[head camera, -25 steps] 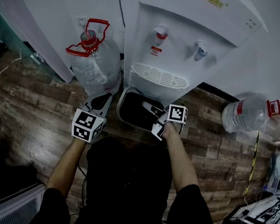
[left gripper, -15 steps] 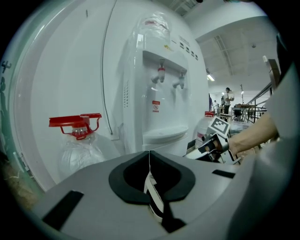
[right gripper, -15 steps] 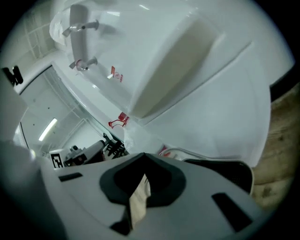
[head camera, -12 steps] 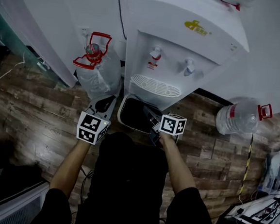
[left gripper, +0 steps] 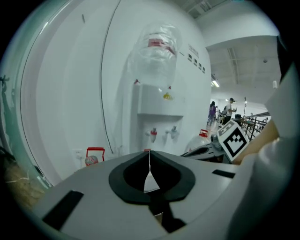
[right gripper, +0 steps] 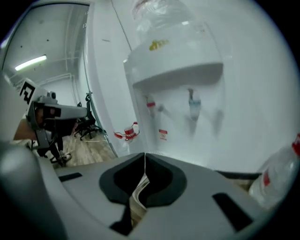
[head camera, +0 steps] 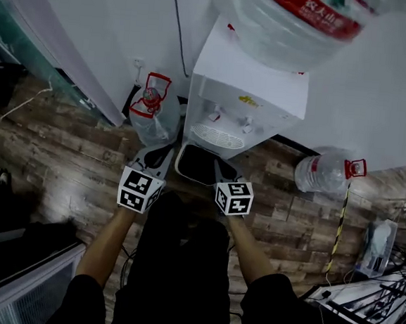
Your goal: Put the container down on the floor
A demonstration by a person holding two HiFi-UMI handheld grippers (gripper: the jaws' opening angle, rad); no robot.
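The container (head camera: 198, 165), a pale bin with a black inside, stands on the wooden floor at the foot of the white water dispenser (head camera: 247, 102). My left gripper (head camera: 160, 154) hangs just left of the bin and my right gripper (head camera: 218, 170) by its right edge. Neither holds it. In the left gripper view the left gripper (left gripper: 149, 158) has its jaws pressed together with nothing between them. The right gripper (right gripper: 144, 160) looks the same in its own view, pointing at the dispenser's taps (right gripper: 171, 105).
A water bottle with a red handle (head camera: 153, 112) stands left of the dispenser. Another bottle (head camera: 322, 173) lies on the floor to the right. A large bottle (head camera: 293, 17) sits on top of the dispenser. A yellow-black cable (head camera: 338, 226) and equipment lie at the far right.
The head view has risen and pulled back, so everything looks smaller. The right gripper has come off the container's right rim toward me. The container stays on the floor.
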